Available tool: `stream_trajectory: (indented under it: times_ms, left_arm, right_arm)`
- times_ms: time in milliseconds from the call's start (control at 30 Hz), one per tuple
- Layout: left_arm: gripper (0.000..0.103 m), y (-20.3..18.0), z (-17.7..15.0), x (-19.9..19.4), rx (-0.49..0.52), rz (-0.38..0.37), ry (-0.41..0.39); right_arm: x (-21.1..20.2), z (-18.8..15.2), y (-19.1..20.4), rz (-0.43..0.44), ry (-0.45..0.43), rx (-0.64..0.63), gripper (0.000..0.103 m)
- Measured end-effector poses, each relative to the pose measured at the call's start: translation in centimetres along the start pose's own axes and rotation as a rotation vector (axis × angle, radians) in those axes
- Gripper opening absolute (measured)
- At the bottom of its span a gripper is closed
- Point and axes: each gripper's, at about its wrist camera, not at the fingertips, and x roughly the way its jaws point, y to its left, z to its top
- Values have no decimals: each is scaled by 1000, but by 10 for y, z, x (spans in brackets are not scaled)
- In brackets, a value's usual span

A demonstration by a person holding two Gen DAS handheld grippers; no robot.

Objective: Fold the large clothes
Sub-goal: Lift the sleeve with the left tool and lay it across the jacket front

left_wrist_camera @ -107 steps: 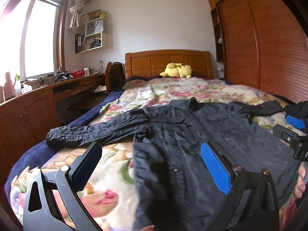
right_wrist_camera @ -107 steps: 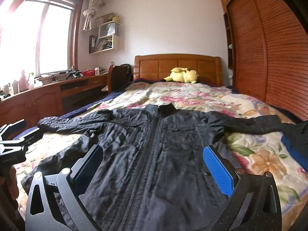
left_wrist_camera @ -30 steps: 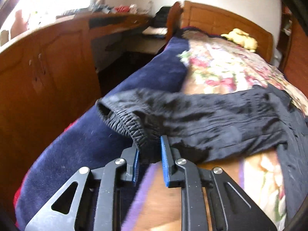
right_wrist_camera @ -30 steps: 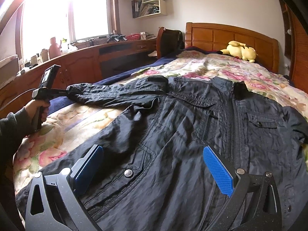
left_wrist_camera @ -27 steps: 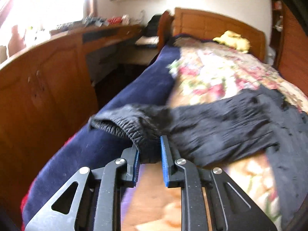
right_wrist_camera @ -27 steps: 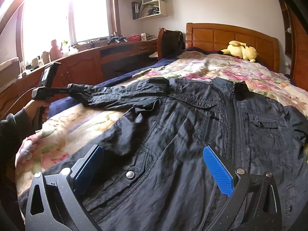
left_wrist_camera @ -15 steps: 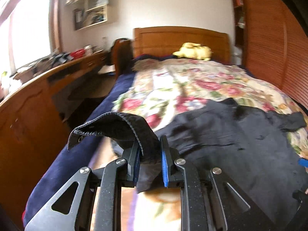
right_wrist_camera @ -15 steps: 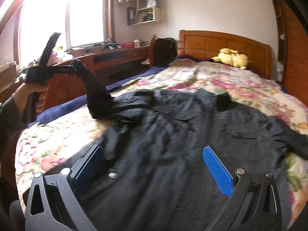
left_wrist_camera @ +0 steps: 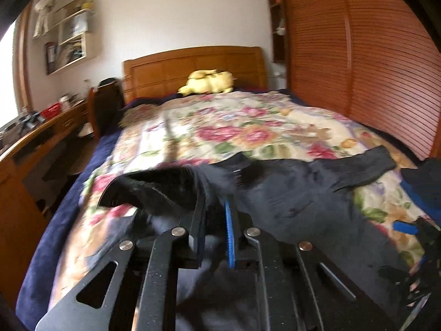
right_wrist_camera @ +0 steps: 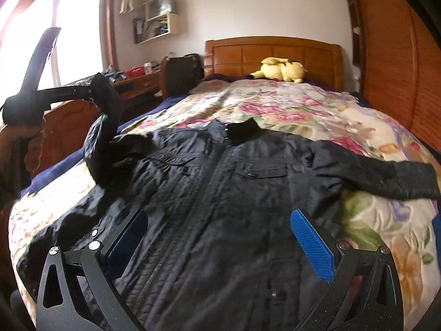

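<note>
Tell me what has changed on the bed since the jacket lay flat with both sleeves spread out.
The left gripper has shut on the cuff of the jacket's left sleeve and lifted it off the floral bedspread, carrying it in over the jacket. The right gripper still hangs open above the jacket's hem. The other sleeve stays spread out, and the yellow plush toy has not moved.

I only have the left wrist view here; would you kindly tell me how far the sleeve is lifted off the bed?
Observer: The left claw, jaws closing on the cuff, holds it well above the bed; the sleeve hangs down to the jacket.
Operator: Thank you; is the right claw gripping anything?
Observer: No, the right claw is open and empty above the jacket.
Operator: And the front?
Observer: The zip is closed.
</note>
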Motion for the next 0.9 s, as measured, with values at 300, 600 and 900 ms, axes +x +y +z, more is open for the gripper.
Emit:
stream_trajectory:
  times_ms: [300, 600, 900]
  left_arm:
    - [9, -59, -1, -15, 79, -63, -11]
    - [40, -32, -50, -26, -25, -33, 7]
    - [53, -18, -101, -37, -86, -1, -25]
  right_arm:
    - [-1, -2, -10, 10, -14, 40, 103]
    - [4, -5, -19, 10, 1, 32, 99]
    - [11, -4, -12, 36, -3, 12, 90]
